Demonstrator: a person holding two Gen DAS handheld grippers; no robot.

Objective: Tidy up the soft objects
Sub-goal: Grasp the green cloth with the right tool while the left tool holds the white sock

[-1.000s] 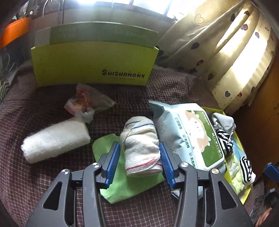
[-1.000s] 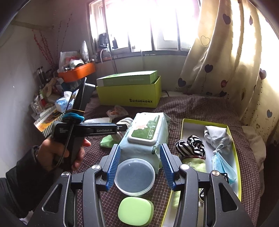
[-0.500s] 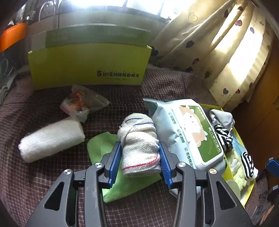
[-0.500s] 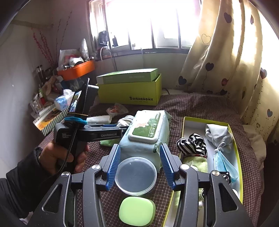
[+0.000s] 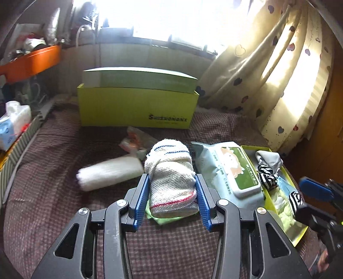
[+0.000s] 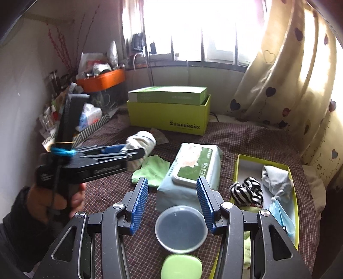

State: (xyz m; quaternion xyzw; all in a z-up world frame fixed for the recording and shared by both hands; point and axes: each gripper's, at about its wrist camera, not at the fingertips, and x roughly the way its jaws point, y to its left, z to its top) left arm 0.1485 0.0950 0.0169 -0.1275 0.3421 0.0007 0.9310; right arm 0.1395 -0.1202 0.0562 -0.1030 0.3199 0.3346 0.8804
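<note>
While pinched mid-roll by left gripper [image 5: 172,194], rolled towel [image 5: 171,182] squashy, light; right gripper [image 6: 172,202] wide, holding nothing.

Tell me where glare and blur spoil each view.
Left wrist: window blown out white, white roll and bag motion-smeared, held towel sharp. Right wrist: window overexposed, left gripper slightly blurred, wipes pack clear.

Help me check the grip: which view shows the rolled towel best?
The left wrist view: the rolled towel fills the centre, clamped in the left gripper. The right wrist view shows only its far end, partly hidden behind that gripper.
</note>
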